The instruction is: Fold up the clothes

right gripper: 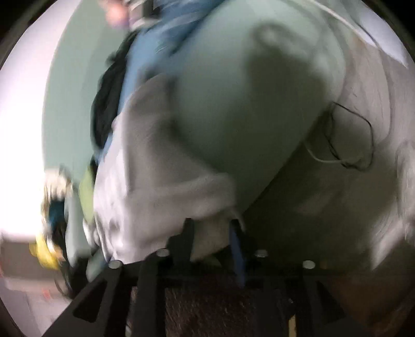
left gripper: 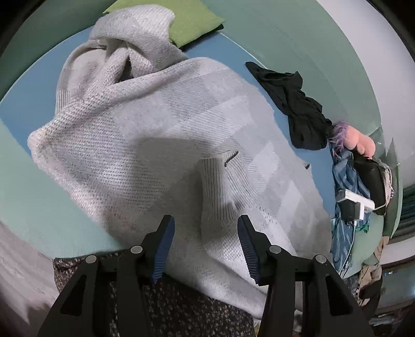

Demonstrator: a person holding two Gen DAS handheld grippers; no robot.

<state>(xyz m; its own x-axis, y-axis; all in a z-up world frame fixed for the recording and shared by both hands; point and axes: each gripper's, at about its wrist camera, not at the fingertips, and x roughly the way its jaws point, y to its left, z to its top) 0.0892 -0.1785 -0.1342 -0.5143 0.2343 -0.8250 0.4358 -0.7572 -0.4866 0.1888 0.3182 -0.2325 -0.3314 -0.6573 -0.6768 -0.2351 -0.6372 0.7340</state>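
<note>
A grey knit sweater (left gripper: pixel 155 129) lies spread over the bed, with one sleeve bunched up at the far end. Its ribbed cuff (left gripper: pixel 215 181) points toward my left gripper (left gripper: pixel 206 233), which hangs just above the cloth with its jaws apart and nothing pressed between the blue pads. The right wrist view is blurred. There a fold of the grey sweater (right gripper: pixel 155 168) runs down into my right gripper (right gripper: pixel 210 230), and cloth fills the narrow gap between its fingers.
The bed has a teal sheet (left gripper: pixel 39 194). A green cushion (left gripper: pixel 192 20) sits at the far end. A black garment (left gripper: pixel 298 109), blue patterned cloth (left gripper: pixel 345 181), a pink plush (left gripper: pixel 360 145) and a white charger (left gripper: pixel 355 199) lie along the right. Thin cables (right gripper: pixel 358 134) loop on grey fabric.
</note>
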